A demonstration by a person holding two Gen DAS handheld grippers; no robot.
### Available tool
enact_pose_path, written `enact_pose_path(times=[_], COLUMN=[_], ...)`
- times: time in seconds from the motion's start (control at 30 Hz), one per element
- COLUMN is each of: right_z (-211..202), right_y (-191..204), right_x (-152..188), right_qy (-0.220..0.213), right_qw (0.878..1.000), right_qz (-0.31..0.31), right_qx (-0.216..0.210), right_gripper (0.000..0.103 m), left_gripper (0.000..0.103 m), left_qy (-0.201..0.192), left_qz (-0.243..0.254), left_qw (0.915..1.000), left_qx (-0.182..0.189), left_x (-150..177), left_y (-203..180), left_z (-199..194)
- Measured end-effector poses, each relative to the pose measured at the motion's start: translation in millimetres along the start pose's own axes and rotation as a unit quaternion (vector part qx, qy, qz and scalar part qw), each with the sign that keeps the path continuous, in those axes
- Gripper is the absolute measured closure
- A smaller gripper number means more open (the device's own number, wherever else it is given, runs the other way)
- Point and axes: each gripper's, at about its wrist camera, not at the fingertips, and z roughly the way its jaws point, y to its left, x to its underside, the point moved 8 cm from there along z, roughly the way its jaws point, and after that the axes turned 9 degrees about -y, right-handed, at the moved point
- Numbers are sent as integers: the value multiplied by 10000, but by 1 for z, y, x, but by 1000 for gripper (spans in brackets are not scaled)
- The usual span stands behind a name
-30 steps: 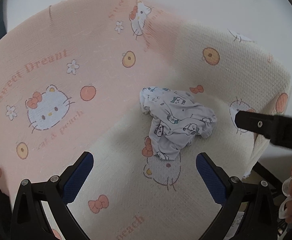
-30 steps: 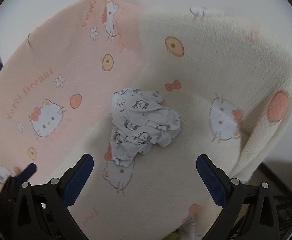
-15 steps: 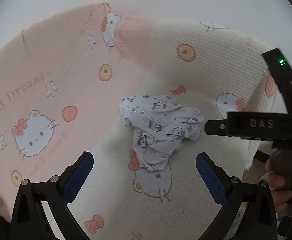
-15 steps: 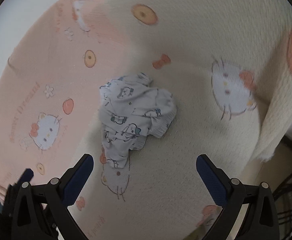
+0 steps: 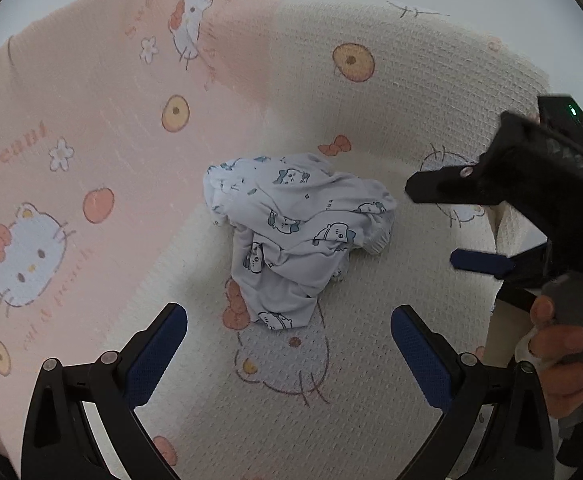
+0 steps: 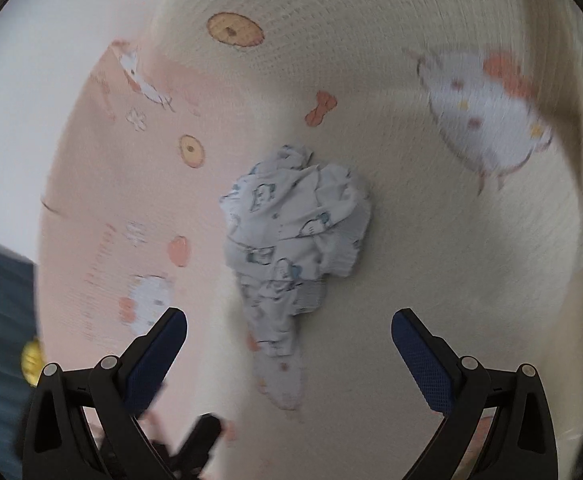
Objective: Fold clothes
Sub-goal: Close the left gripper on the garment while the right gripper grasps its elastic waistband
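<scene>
Left hand-held gripper [image 5: 289, 338] open, above crumpled garment [image 5: 297, 232]; no contact.

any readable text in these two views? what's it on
"Dreant" – salmon print on the pink half of the blanket, left edge, first letter cut off.
"Sweet" – same blanket, top, next to a cat face; only partly legible.
"cat & peach" – same blanket, lower left, faint; uncertain reading.
Garment: cartoon prints only, no words.
Right wrist view: motion-blurred, pink lettering unreadable.
</scene>
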Motion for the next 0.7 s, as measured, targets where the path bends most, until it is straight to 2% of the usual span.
enact_pose_path(times=[0.03,0.13,0.2,0.27,0.43,0.5,0.6,0.7], right_z=[2,8,14,22,32,38,48,53], right_y=[-1,-11,-19,-26,-25,-21,-18,-19], right_x=[0,0,1,2,0,-4,-11,-17], right_qy=[16,-49,-85,-64,-185,-203,-251,-294], right_qw=[9998,9992,9985,9974,9952,9959,9977,9978], right_qz=[146,400,485,630,958,875,553,414], right_qx=[-120,65,248,355,115,76,302,431], right_gripper=[4,12,19,29,32,32,33,39], left_gripper=[0,3,14,17,18,18,18,18], left_qy=[-5,-9,96,179,377,498,610,693], left_qz=[-21,7,127,215,88,-130,-421,-670], left_qw=[10000,9999,9999,9996,9988,9981,9961,9940], left_qx=[41,101,65,61,291,339,480,507], left_x=[0,1,5,9,16,18,18,16], left_y=[0,-2,-4,-5,-6,-1,3,9], left_z=[3,12,21,27,42,49,57,66])
